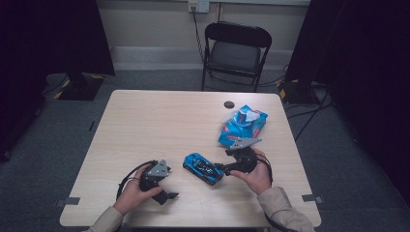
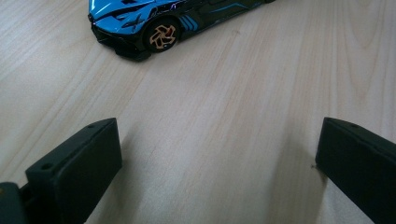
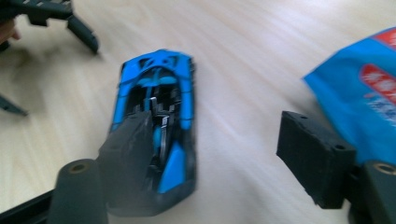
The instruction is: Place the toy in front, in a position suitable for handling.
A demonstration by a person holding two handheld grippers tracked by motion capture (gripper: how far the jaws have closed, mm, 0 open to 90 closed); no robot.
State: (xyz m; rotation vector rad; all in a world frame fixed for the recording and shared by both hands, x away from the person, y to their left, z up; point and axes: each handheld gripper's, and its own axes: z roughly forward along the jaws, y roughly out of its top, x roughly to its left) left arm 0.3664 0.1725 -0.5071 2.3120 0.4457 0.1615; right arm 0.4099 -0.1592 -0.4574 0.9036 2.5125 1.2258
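Note:
A blue and black toy car (image 1: 203,168) lies on the wooden table (image 1: 154,121) near the front, between my two hands. My right gripper (image 1: 223,169) is just right of the car, its jaws pointing at it. In the right gripper view the jaws (image 3: 219,144) stand wide apart; the left one overlaps the car (image 3: 173,93) and the pads grip nothing. My left gripper (image 1: 169,183) rests at the front left, open. Bare wood lies between its jaws (image 2: 219,154), with the car's nose and wheel (image 2: 140,23) beyond.
A crumpled blue snack bag (image 1: 241,126) lies behind my right hand, and its edge (image 3: 364,102) sits close to the right jaw. A small black disc (image 1: 228,104) sits near the table's far edge. A black folding chair (image 1: 234,53) stands beyond the table.

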